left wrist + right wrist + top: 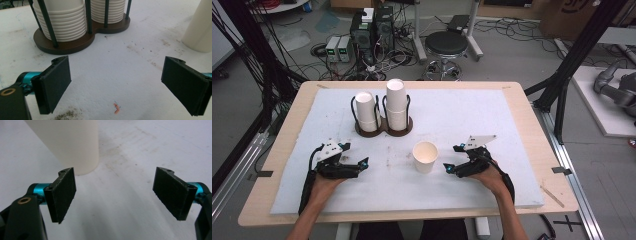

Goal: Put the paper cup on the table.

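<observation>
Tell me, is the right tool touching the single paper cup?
Apart. In the right gripper view, white table shows between the right tool and the single paper cup, and both pads are bare.

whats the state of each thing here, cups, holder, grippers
single cup: upright, mouth up, empty, free on the table
cup stacks: upside down, nested in the holder
holder: both slots filled
left gripper: open, empty
right gripper: open, empty, beside the single cup
</observation>
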Available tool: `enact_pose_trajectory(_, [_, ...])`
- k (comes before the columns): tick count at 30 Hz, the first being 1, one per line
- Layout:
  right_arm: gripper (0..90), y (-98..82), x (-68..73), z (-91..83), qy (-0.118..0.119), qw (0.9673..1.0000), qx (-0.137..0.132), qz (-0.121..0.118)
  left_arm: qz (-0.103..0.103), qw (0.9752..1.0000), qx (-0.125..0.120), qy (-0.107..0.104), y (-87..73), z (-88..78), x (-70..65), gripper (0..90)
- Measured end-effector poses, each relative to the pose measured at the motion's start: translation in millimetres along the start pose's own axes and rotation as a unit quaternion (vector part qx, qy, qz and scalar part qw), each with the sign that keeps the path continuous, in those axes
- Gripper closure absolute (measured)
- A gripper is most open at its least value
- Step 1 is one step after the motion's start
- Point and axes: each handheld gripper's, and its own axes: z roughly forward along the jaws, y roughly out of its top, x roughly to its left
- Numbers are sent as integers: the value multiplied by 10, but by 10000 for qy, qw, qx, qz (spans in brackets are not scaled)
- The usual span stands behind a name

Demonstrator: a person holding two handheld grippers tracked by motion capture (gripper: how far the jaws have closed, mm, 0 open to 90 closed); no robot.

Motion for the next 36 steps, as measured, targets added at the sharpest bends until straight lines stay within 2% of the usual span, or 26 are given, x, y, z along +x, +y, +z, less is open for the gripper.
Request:
enact_pose_trajectory(5, [193,-74,-58,-63,-219,9991,-253,250,47,10000,-81,21,-8,-18,-3,89])
enact_pose_trajectory(7, [193,-86,-72,-73,-323,9985,-302,329,8,9999,-127,23,-11,-23,-8,88])
enact_pose_trajectory(14, [193,-113,-100,-96,-648,9959,-453,449,-62,9994,-327,125,-29,-60,-2,88])
enact_pose_trajectory(20, [193,-174,-134,-125,-1045,9901,-616,711,-101,9989,-436,166,-44,-98,1,88])
enact_pose_trajectory(22, [193,-182,-148,-135,-1181,9885,-595,737,-132,9986,-474,200,-50,-110,2,88])
enact_pose_trajectory(25, [193,-233,-149,-134,-1400,9847,-713,756,-114,9983,-520,226,-58,-126,1,88])
enact_pose_trajectory(27, [193,-247,-146,-153,-1474,9824,-811,809,-104,9982,-552,206,-65,-138,-2,88])
enact_pose_trajectory(30, [193,-280,-145,-187,-1541,9778,-1036,971,-223,9974,-672,156,-79,-154,16,88])
enact_pose_trajectory(32, [193,-294,-158,-201,-1468,9783,-1074,996,-305,9971,-679,144,-80,-157,29,88])
enact_pose_trajectory(34, [193,-299,-155,-197,-1510,9775,-1103,981,-308,9971,-674,150,-80,-155,39,88])
enact_pose_trajectory(36, [193,-295,-153,-192,-1504,9782,-1060,962,-330,9972,-660,130,-80,-151,36,88])
